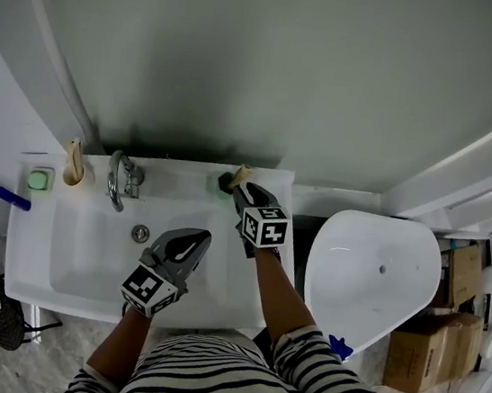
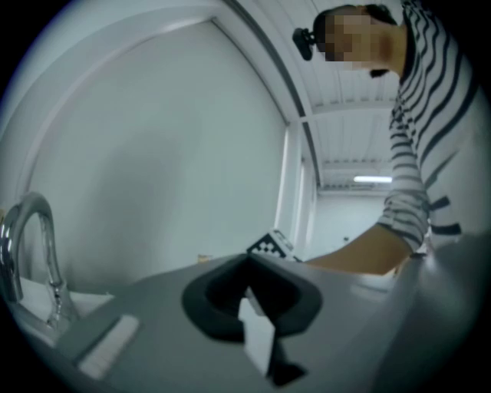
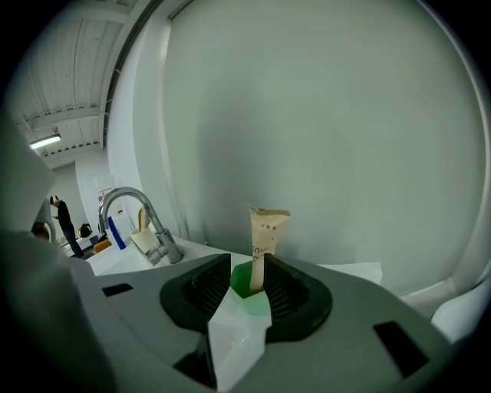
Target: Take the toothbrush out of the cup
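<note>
A green cup (image 1: 226, 182) stands on the back right rim of the white sink (image 1: 74, 258), with a toothbrush (image 1: 241, 175) in a beige wrapper upright in it. My right gripper (image 1: 234, 189) points down at the cup. In the right gripper view its jaws stand apart around the toothbrush (image 3: 265, 230), which is close against the right jaw, and the cup (image 3: 241, 281) shows green in the gap. That right gripper (image 3: 247, 269) is open. My left gripper (image 1: 193, 240) hovers over the basin, shut and empty; its jaws meet at a point (image 2: 247, 265).
A chrome faucet (image 1: 120, 178) rises at the back of the sink. A beige object (image 1: 73, 164) and a pale green dish (image 1: 40, 178) sit at the back left corner. A white toilet (image 1: 371, 272) stands right of the sink, with cardboard boxes (image 1: 430, 344) beyond it.
</note>
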